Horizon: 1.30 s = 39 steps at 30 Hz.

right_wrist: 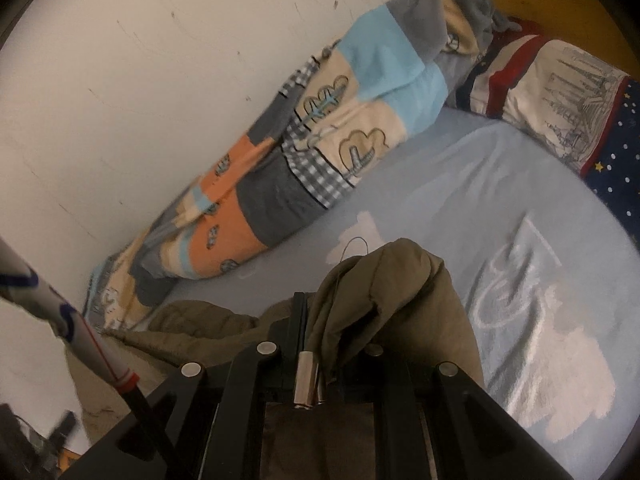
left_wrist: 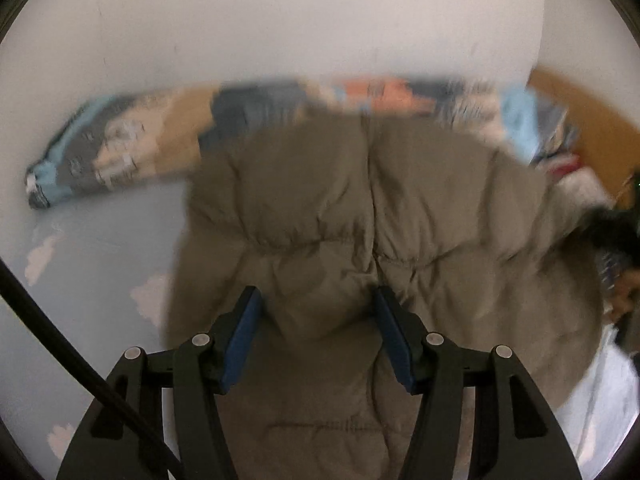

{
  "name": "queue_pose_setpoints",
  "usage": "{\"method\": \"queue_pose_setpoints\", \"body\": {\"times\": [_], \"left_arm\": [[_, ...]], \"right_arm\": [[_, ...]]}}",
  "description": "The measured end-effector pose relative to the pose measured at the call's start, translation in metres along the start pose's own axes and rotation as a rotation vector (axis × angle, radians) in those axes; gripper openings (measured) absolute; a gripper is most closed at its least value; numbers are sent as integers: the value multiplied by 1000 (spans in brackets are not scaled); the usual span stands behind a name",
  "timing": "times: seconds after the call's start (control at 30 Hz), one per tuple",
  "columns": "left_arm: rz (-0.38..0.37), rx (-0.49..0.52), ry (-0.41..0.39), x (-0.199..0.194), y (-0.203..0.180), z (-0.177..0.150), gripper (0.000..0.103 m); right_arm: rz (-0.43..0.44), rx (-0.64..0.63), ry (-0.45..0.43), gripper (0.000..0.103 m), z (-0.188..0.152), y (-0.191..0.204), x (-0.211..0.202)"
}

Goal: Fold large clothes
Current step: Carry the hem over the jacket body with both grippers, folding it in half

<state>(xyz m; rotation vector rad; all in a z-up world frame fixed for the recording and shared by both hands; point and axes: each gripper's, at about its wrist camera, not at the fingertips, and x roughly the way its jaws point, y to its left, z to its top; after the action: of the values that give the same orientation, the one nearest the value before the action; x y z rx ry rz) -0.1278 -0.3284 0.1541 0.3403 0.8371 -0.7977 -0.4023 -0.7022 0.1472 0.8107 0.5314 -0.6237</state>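
- Up close, the left gripper (left_wrist: 316,336) stands released, its blue pads (left_wrist: 246,340) apart above the olive-brown puffer jacket (left_wrist: 340,208), with padded fabric showing between them but not pinched.
- Over in the right wrist view, the right gripper (right_wrist: 304,320) is clenched on a bunched fold of the same jacket (right_wrist: 384,292), and a metal-tipped drawstring (right_wrist: 306,380) hangs just beside the fingers.
- Beneath, the jacket spreads across the bed's pale blue sheet (right_wrist: 440,176) with white cloud prints.
- Farther off, a rolled patchwork quilt (right_wrist: 320,132) lies along the white wall (right_wrist: 140,60).
- At far right, a pillow (right_wrist: 560,112) printed with towers rests near the quilt's end.
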Motion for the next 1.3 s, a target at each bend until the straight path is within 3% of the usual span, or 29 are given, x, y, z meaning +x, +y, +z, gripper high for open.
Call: {"method": "queue_pose_setpoints", "body": {"times": [0.13,0.27,0.33,0.5,0.6,0.67,0.77,0.97,1.1,1.17,1.23,1.3], "left_arm": [[36,-32,150,53,2,2,61],[56,-22,191,76,0,9,65],[61,-30,207,85,3,11,66],[86,-37,199,84,-2,12,66],[80,-41,159,64,-4,8,66],[50,-40,91,39,-1,1,66],[53,-13,16,4,2,-15,66],[19,25,-28,-36,-10,-75,66],[80,126,-45,-21,-33,-88,66],[75,82,-15,-7,-28,-77,66],[62,52,55,10,-23,-67,72],[76,60,67,25,-23,-58,79]], "right_arm": [[23,51,49,16,0,-12,16],[134,128,39,28,1,-23,3],[194,162,14,41,1,-26,-14],[228,92,-29,43,-10,-19,-61],[169,-18,-8,42,-31,-4,-81],[141,-83,11,42,-48,3,-89],[142,-186,31,42,-83,15,-102],[119,-344,112,42,-140,55,-96],[66,-456,120,42,-171,83,-88],[33,-490,130,42,-179,87,-70],[-28,-533,111,42,-177,85,-47],[-44,-523,152,41,-172,76,-24]]}}
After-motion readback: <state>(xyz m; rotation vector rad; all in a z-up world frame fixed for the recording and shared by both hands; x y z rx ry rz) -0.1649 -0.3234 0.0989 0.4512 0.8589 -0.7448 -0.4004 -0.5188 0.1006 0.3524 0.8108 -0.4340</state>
